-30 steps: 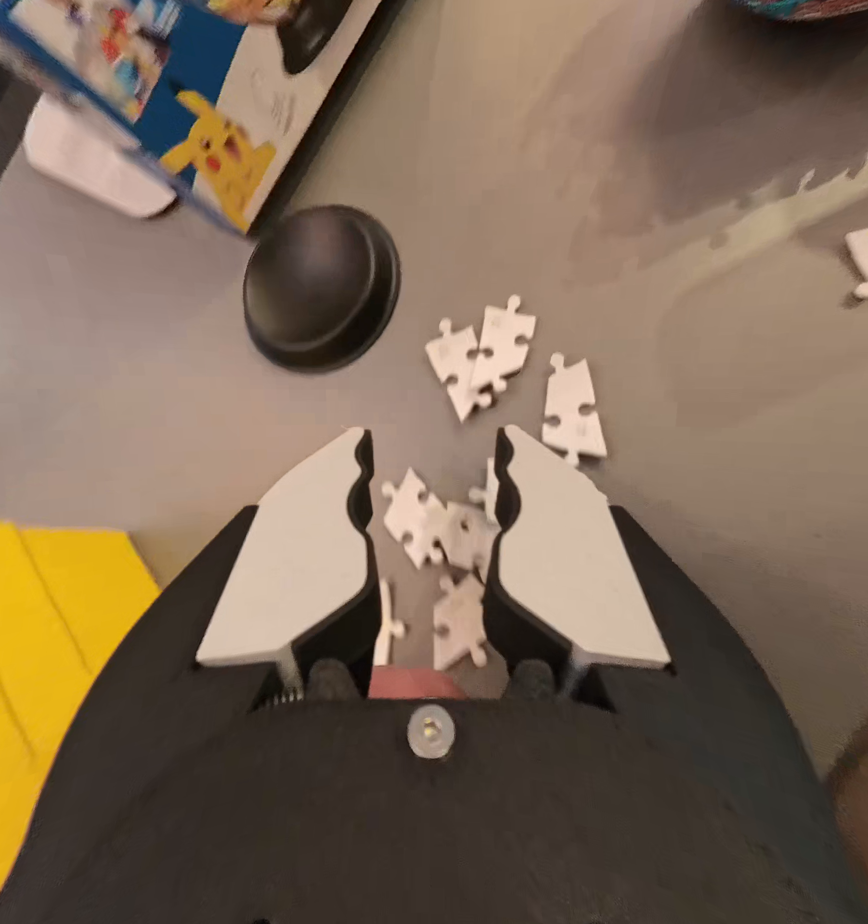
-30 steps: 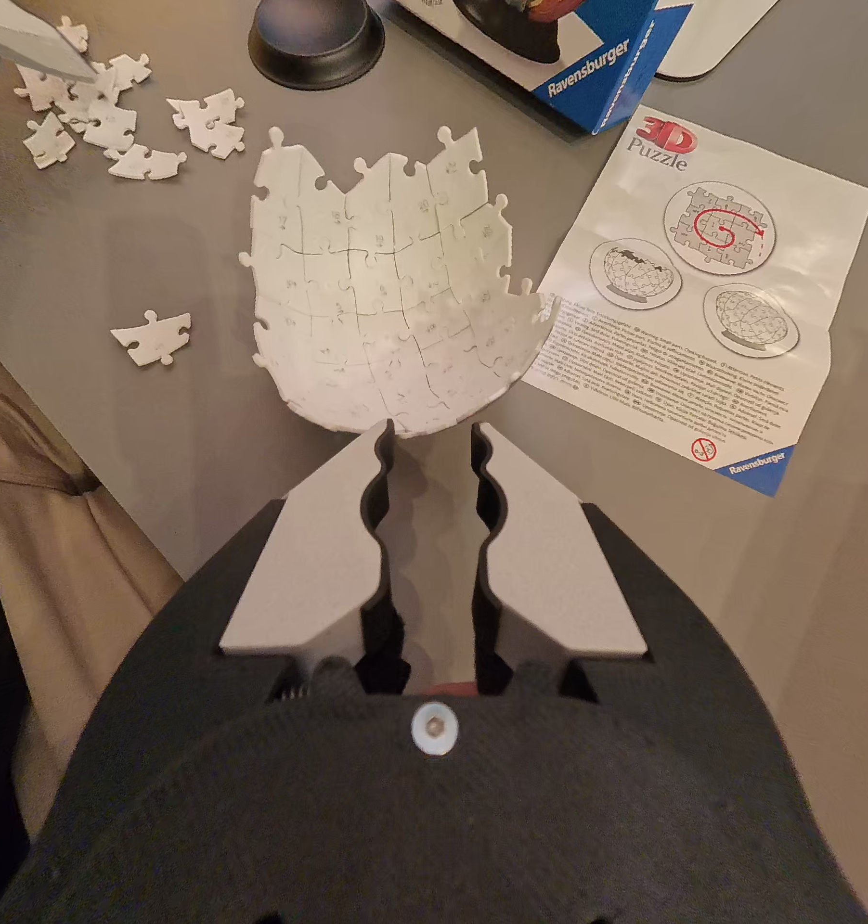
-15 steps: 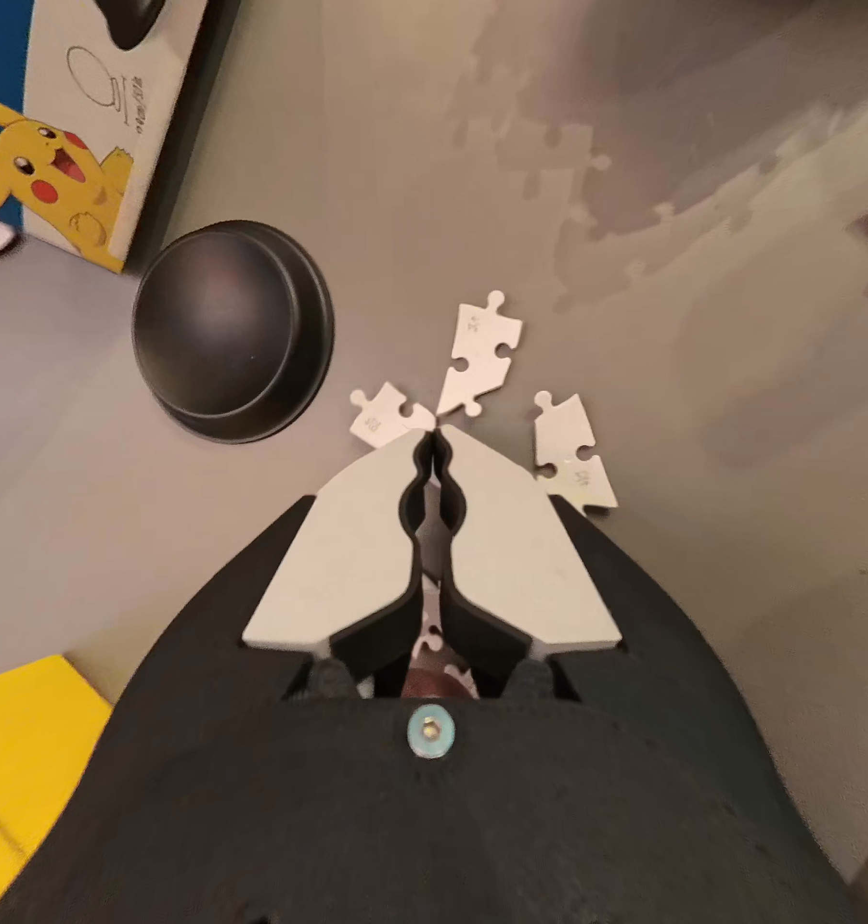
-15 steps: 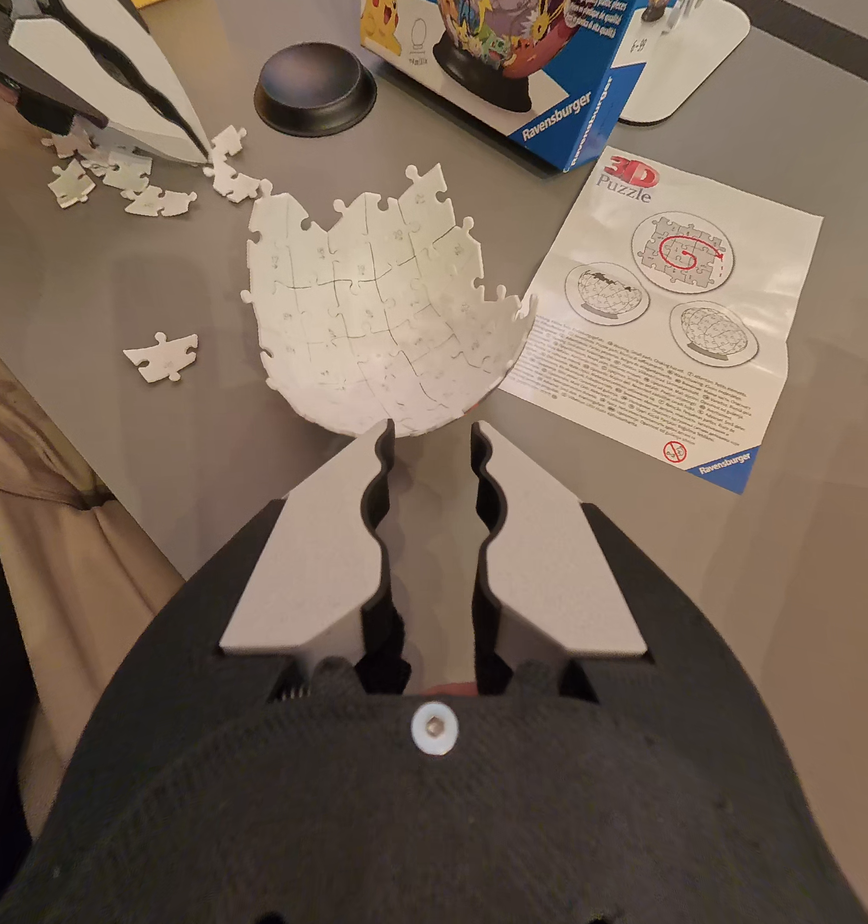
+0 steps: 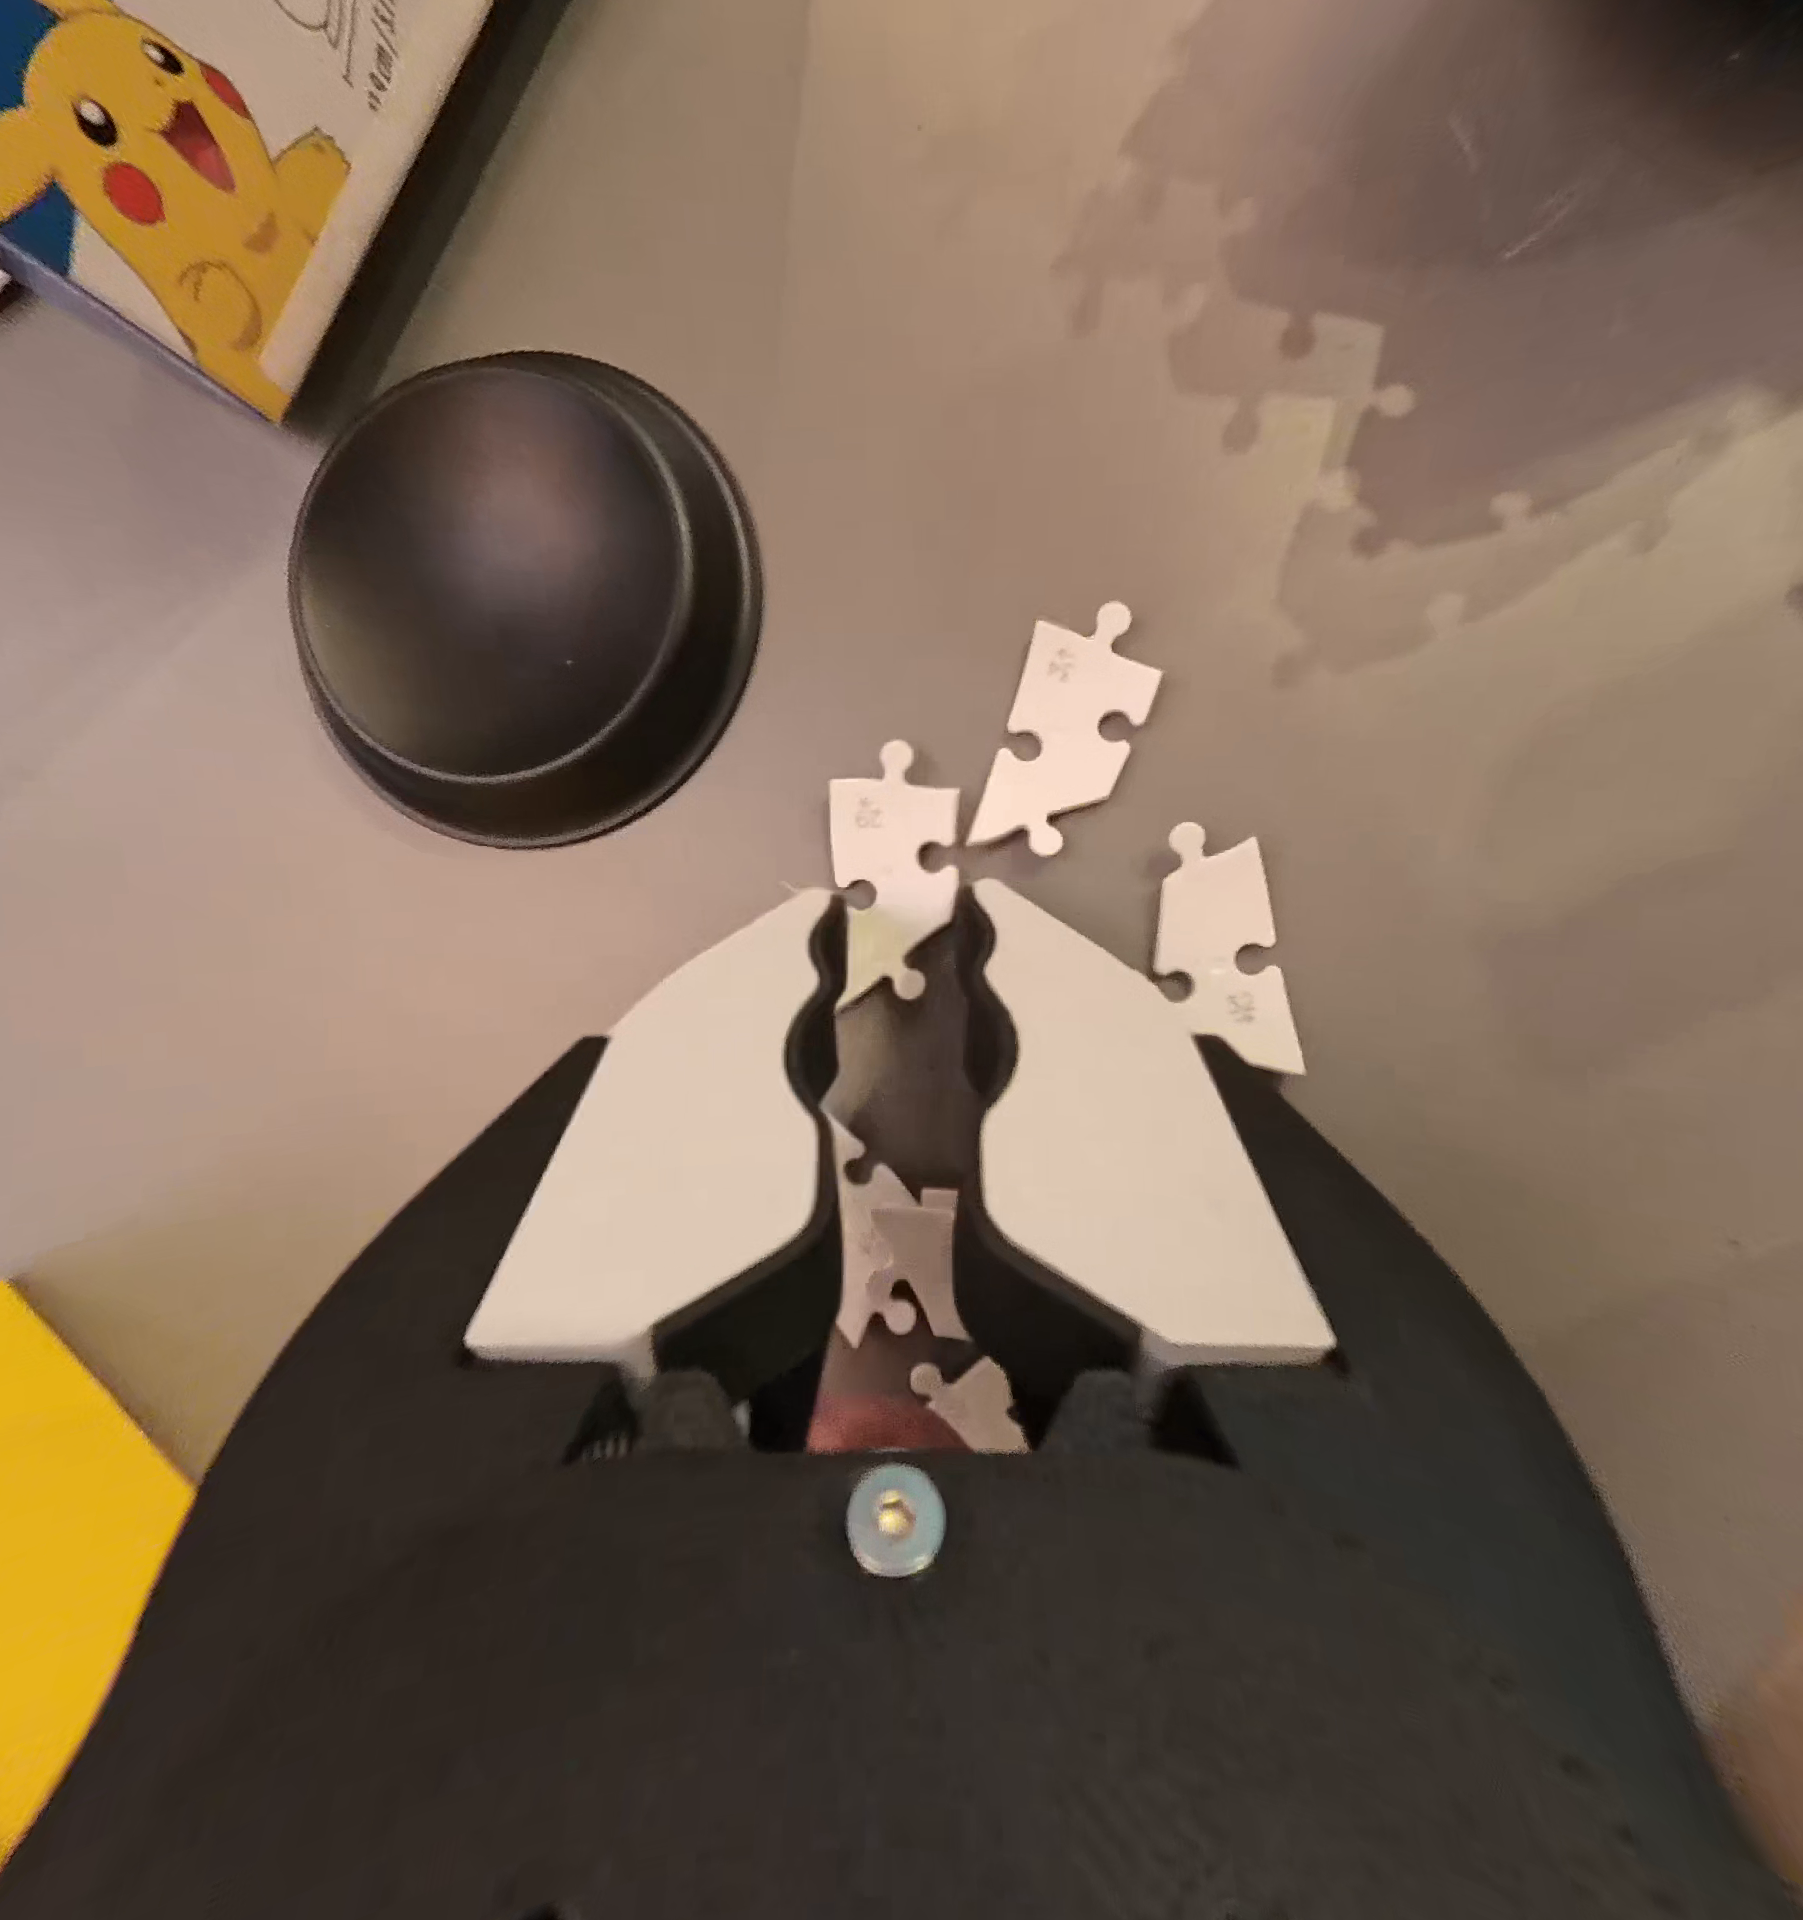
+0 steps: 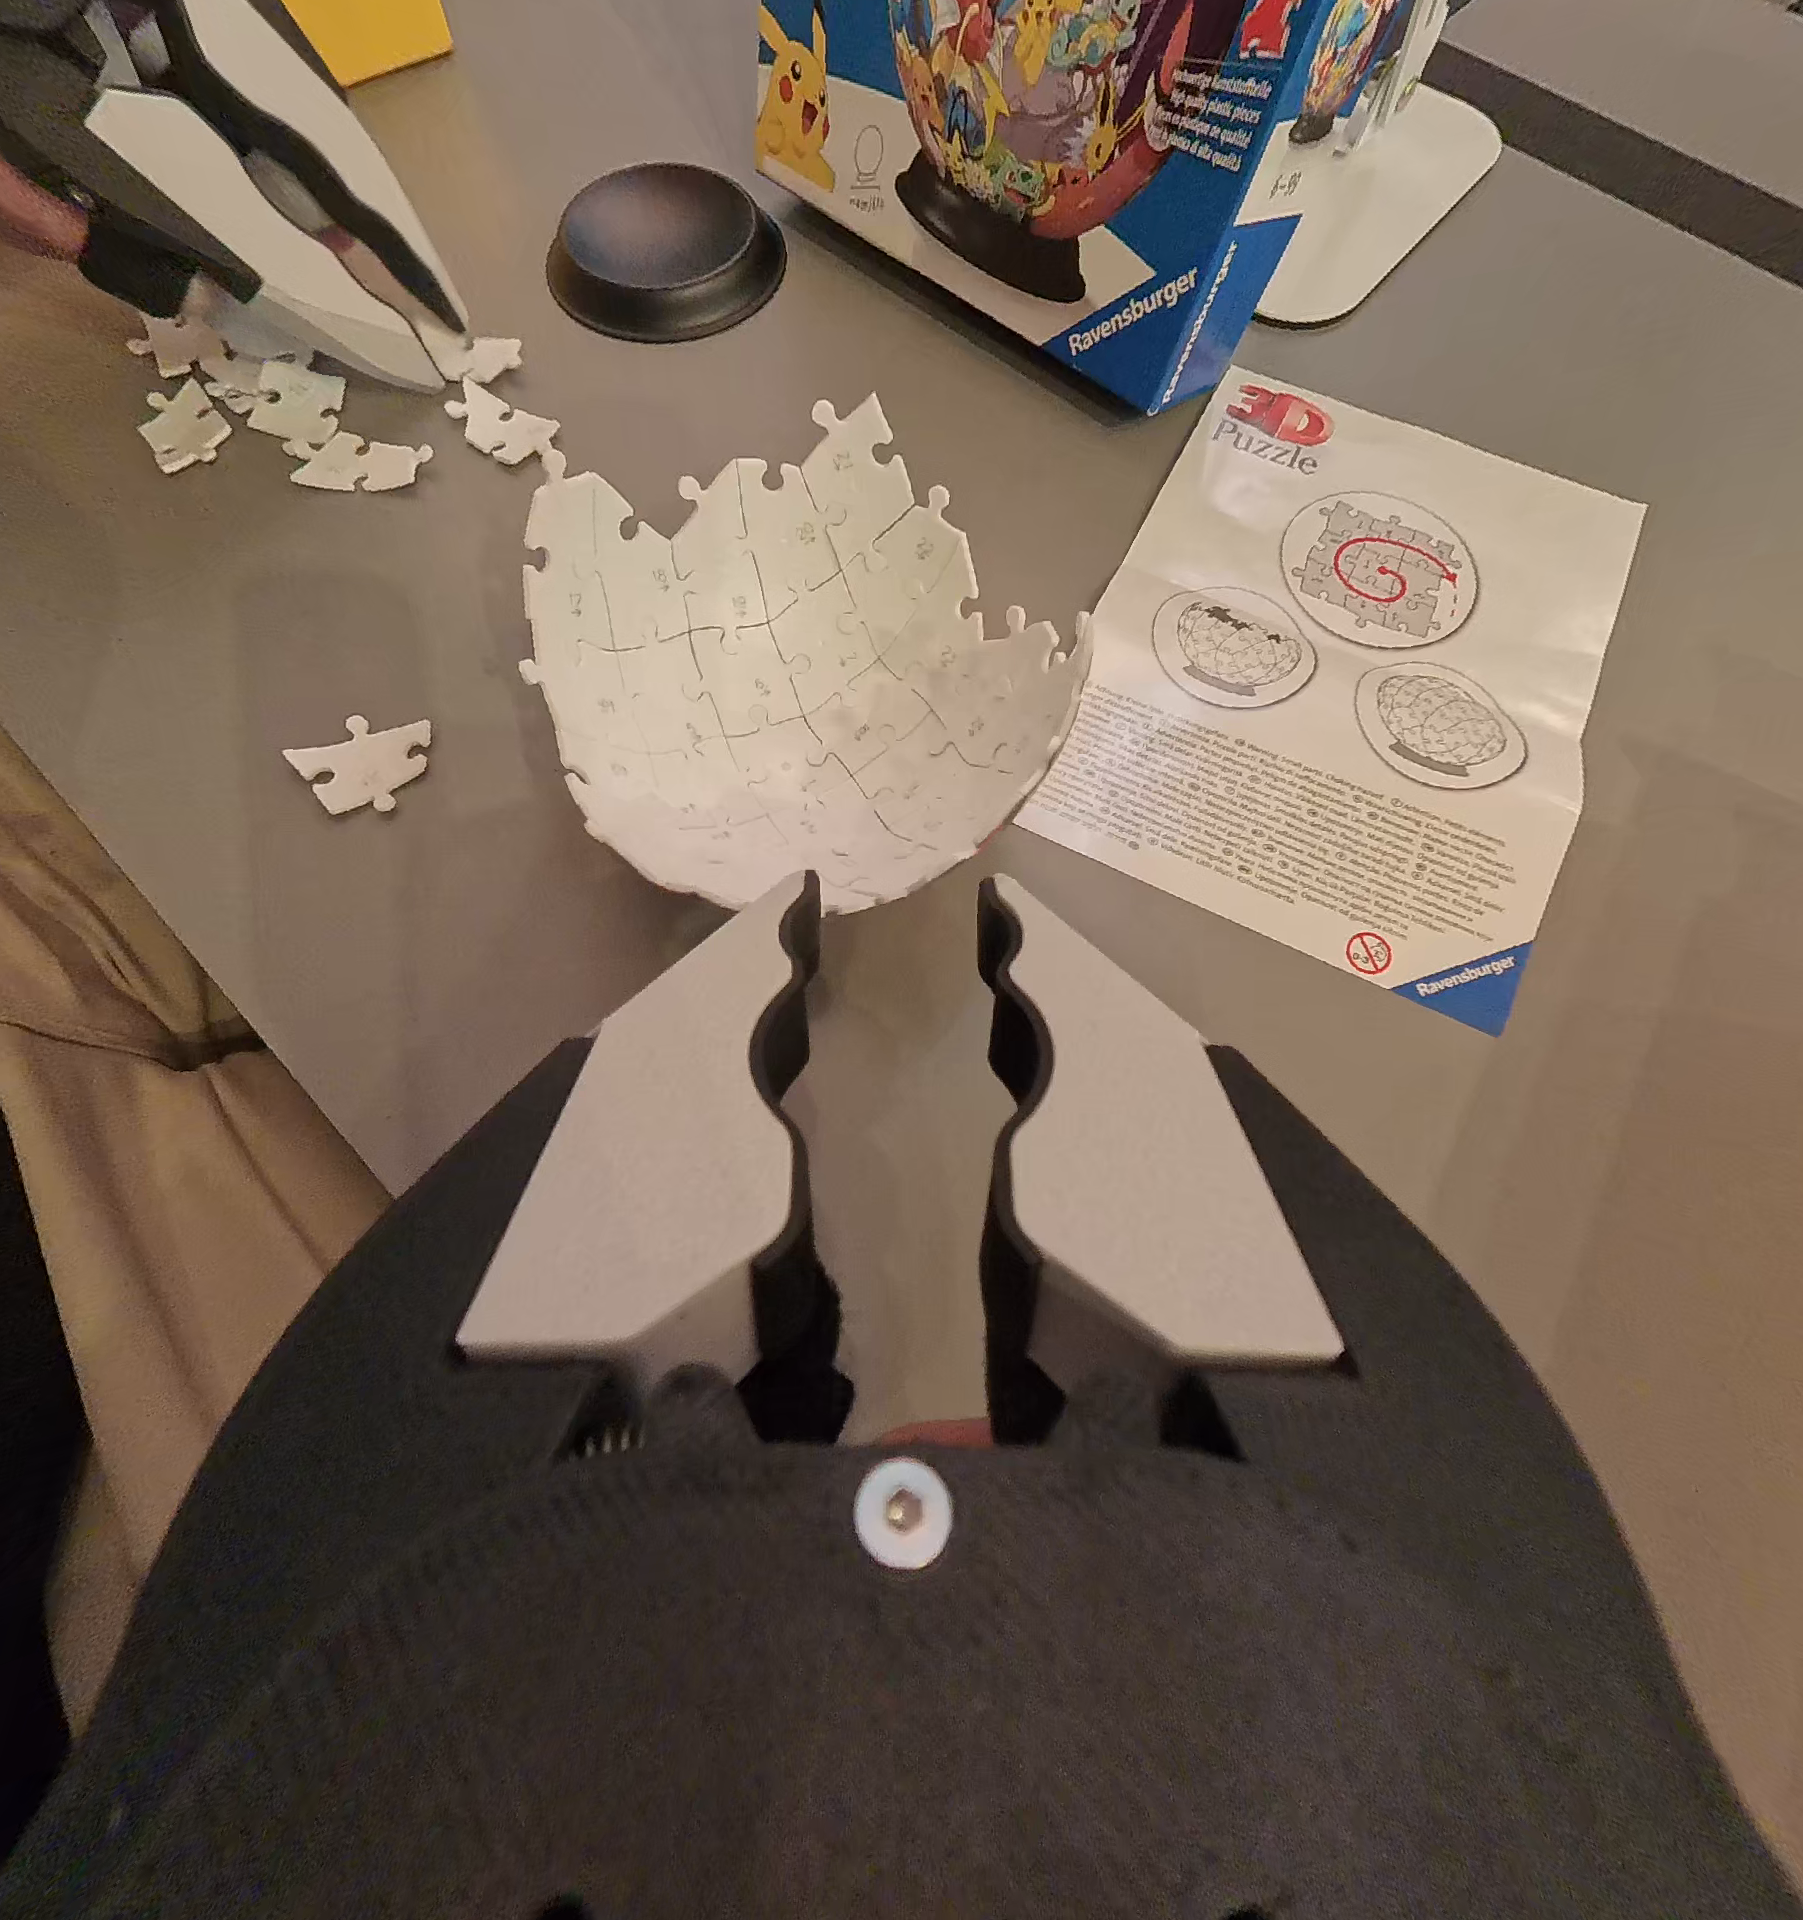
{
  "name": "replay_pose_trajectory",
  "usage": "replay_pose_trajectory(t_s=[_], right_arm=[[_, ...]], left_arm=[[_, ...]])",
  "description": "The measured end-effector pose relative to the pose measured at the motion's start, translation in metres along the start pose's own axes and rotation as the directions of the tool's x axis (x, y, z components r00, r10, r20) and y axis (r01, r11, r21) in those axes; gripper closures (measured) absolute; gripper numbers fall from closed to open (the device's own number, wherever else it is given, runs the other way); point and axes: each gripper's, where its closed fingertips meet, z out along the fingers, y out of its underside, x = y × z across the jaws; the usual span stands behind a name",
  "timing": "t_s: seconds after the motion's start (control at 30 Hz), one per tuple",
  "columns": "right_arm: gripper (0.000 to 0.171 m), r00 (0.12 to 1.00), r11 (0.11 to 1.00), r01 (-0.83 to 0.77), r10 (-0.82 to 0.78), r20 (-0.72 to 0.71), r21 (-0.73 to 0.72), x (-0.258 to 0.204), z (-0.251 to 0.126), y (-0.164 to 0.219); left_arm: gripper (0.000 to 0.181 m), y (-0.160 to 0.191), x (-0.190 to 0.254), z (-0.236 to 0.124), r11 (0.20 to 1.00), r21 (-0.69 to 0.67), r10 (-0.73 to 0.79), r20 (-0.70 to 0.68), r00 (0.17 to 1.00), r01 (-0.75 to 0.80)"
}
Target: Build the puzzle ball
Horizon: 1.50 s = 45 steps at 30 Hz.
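On a grey worktop (image 6: pixel 201 582), the left hand-held gripper (image 5: pixel 897 909) is pinched on a white puzzle piece (image 5: pixel 892 847) at the centre of the left wrist view, its jaws nearly together with the piece caught at their tips. Other loose pieces (image 5: pixel 1068 753) lie just beyond, near a black round stand (image 5: pixel 523 597) at upper left and the puzzle box (image 5: pixel 180 177) in the corner. In the right wrist view the right hand-held gripper (image 6: pixel 897 899) is open and empty, low in the frame just before the half-built puzzle ball (image 6: pixel 772 675), a white bowl of joined pieces at centre. An instruction sheet (image 6: pixel 1333 686) lies to its right. The step appears to be picking up a piece; next it likely must be carried to the bowl's jagged rim and pressed in while the right side steadies the shell.
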Motion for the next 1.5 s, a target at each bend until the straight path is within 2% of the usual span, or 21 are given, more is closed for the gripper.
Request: replay_pose_trajectory(t_s=[0.23,0.63,0.77,0.9,1.03,1.13,1.23,1.3,1.43,1.5], right_arm=[[0.143,1.0,1.0,0.0,0.0,-0.01,0.016,0.002,-0.004,-0.003],[0.142,0.996,0.996,0.043,-0.036,-0.082,0.084,0.01,-0.027,-0.024],[0.143,0.997,0.99,0.046,-0.038,-0.066,0.131,-0.001,-0.039,-0.037],[0.143,1.0,0.983,-0.012,0.009,0.017,0.184,-0.027,-0.043,-0.047],[0.143,0.972,0.951,-0.199,0.161,0.17,0.238,-0.059,-0.035,-0.06],[0.142,0.916,0.88,-0.374,0.302,0.264,0.294,-0.066,-0.031,-0.072],[0.143,0.839,0.792,-0.524,0.415,0.352,0.314,-0.062,-0.03,-0.08],[0.144,0.806,0.767,-0.569,0.447,0.388,0.298,-0.062,-0.027,-0.08],[0.147,0.768,0.74,-0.611,0.467,0.439,0.281,-0.068,-0.026,-0.081],[0.155,0.75,0.725,-0.63,0.475,0.461,0.278,-0.07,-0.026,-0.082]], left_arm=[[0.175,-0.003,-0.004,-0.001,0.999,0.037,0.006,0.05,0.999,-0.008],[0.18,-0.014,-0.015,-0.018,0.989,0.149,-0.041,0.142,0.989,0.019],[0.18,-0.037,-0.011,-0.039,0.968,0.249,-0.066,0.18,0.981,0.02],[0.18,-0.088,0.02,-0.073,0.901,0.433,-0.087,0.189,0.978,-0.003],[0.18,-0.142,0.081,-0.089,0.825,0.546,0.021,0.231,0.973,-0.147],[0.18,-0.167,0.127,-0.086,0.768,0.552,0.175,0.307,0.936,-0.325],[0.18,-0.178,0.151,-0.079,0.708,0.513,0.295,0.41,0.863,-0.486],[0.18,-0.183,0.16,-0.077,0.673,0.478,0.35,0.466,0.812,-0.564],[0.18,-0.188,0.169,-0.074,0.632,0.442,0.403,0.515,0.757,-0.637],[0.18,-0.189,0.171,-0.074,0.618,0.433,0.415,0.53,0.74,-0.657]])
